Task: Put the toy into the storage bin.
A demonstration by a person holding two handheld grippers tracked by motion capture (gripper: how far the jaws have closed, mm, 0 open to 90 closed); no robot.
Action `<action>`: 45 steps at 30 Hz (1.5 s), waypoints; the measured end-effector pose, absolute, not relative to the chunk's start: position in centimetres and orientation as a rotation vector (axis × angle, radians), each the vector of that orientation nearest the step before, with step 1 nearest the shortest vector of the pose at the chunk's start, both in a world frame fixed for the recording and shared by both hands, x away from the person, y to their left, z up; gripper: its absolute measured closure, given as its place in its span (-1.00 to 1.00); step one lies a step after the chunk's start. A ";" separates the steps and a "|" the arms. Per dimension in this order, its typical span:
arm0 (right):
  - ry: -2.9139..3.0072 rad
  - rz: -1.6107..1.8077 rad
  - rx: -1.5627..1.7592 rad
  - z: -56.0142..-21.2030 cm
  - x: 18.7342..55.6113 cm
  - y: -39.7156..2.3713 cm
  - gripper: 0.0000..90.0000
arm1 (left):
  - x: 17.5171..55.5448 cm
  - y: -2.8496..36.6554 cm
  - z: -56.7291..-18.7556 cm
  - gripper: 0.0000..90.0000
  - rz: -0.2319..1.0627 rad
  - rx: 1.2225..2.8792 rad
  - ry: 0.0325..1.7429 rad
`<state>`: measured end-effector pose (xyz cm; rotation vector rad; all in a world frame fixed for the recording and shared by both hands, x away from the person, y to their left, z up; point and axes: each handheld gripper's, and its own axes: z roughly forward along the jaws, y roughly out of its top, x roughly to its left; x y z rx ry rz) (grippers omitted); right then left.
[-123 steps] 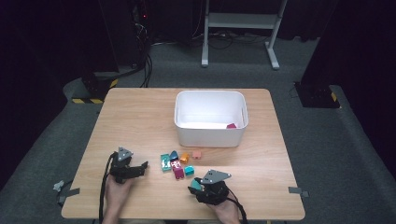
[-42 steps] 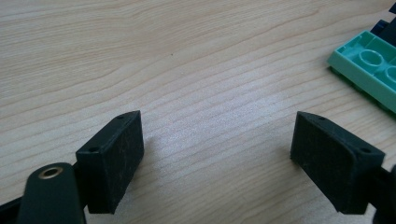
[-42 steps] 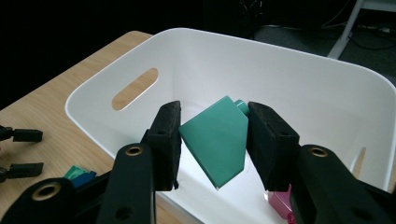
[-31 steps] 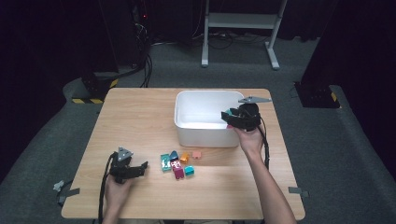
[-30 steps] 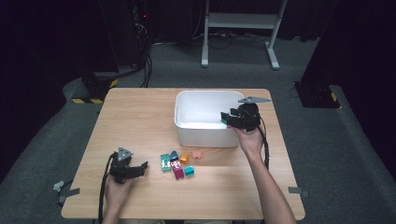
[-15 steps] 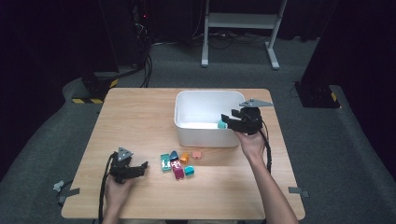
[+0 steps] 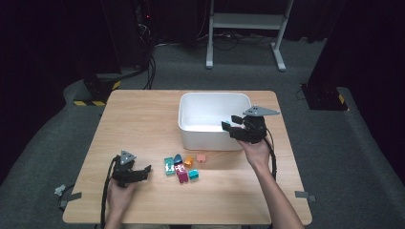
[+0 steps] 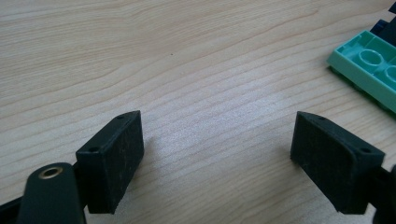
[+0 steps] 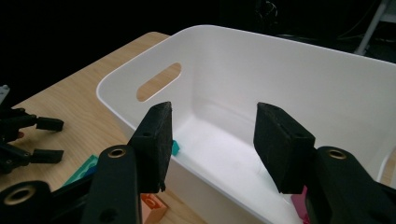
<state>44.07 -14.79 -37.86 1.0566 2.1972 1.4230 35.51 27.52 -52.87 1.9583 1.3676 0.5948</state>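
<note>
Over the wooden surface (image 7: 143,119) we see the white bin (image 7: 200,136) toward the far right, our right gripper (image 7: 231,126) at its near right rim, jaws apart, just been opening, nothing between them. Left gripper (image 7: 145,171) rests near-left, jaws wide apart and empty, beside the small coloured blocks (image 7: 181,166) just in front of the bin.

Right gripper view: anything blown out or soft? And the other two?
Right gripper view: the white bin is bright and nearly featureless inside, background black, the right gripper jaws sharp enough. Left gripper view: even light, wood grain crisp, soft shadows under the left gripper, the teal brick slightly soft at the frame edge. High view: table well lit, surroundings dark, small bricks low in detail.
</note>
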 end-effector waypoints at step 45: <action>2.367 1.456 0.989 -46.2 37.1 -10.6 0.01 | 35.5 27.5 -52.9 -0.61 0.595 1.960 1.367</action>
